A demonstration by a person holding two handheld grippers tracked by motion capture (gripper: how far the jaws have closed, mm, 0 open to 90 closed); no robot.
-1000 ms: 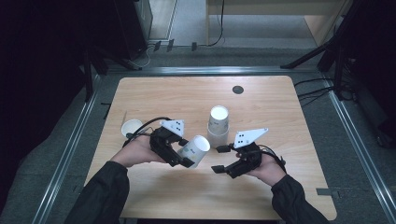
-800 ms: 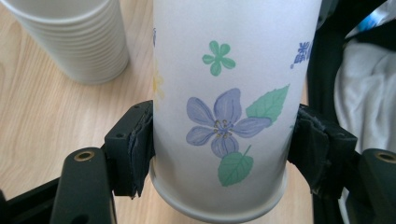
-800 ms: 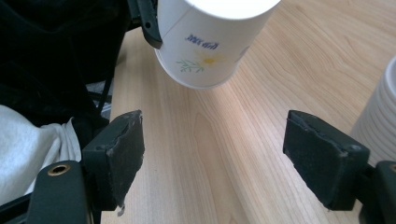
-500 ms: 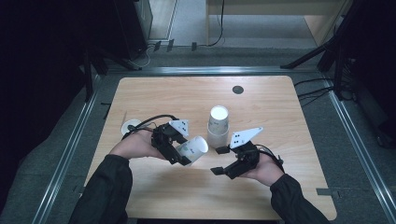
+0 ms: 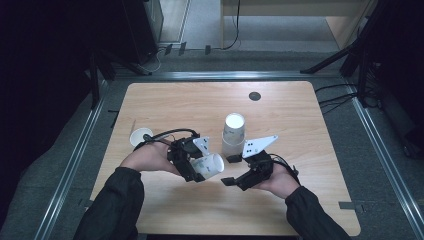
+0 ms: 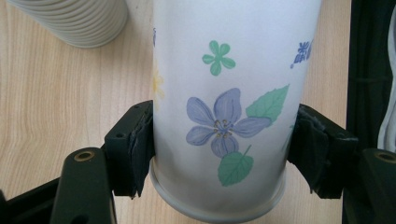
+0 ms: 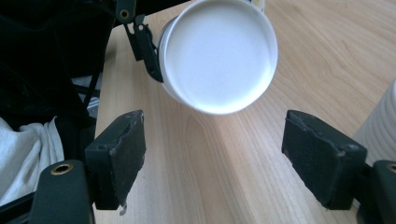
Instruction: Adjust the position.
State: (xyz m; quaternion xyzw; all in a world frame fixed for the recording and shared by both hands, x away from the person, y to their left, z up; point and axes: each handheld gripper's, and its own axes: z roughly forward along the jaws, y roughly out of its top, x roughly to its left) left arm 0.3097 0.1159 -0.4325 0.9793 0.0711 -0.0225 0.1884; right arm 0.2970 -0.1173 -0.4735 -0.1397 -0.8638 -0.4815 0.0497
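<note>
My left gripper (image 5: 196,169) holds a flowered paper cup (image 5: 210,165) on its side above the wooden bench (image 5: 190,100), the jaws clamped on the cup's wall near its rim. In the left gripper view the two black pads (image 6: 140,149) press on either side of the cup (image 6: 229,107), which bears a violet flower, green leaves and smaller green and blue blossoms. Its closed white bottom points toward my right hand.

My right gripper (image 5: 232,170) sits just to the right of the cup, its jaws apart with nothing between them; they have just been opening. In the right gripper view the cup's round white bottom (image 7: 218,56) hangs ahead of and above my spread pads (image 7: 121,154), clear of both, with bare bench below it.

Behind the two grippers a stack of white paper cups (image 5: 233,135) stands upright on the bench, near the right gripper; its ribbed rims show at the upper left of the left gripper view (image 6: 74,23). A single cup (image 5: 140,136) stands open side up near the bench's left edge, just behind my left hand. A small dark round disc (image 5: 255,96) lies well apart, toward the far side.
</note>
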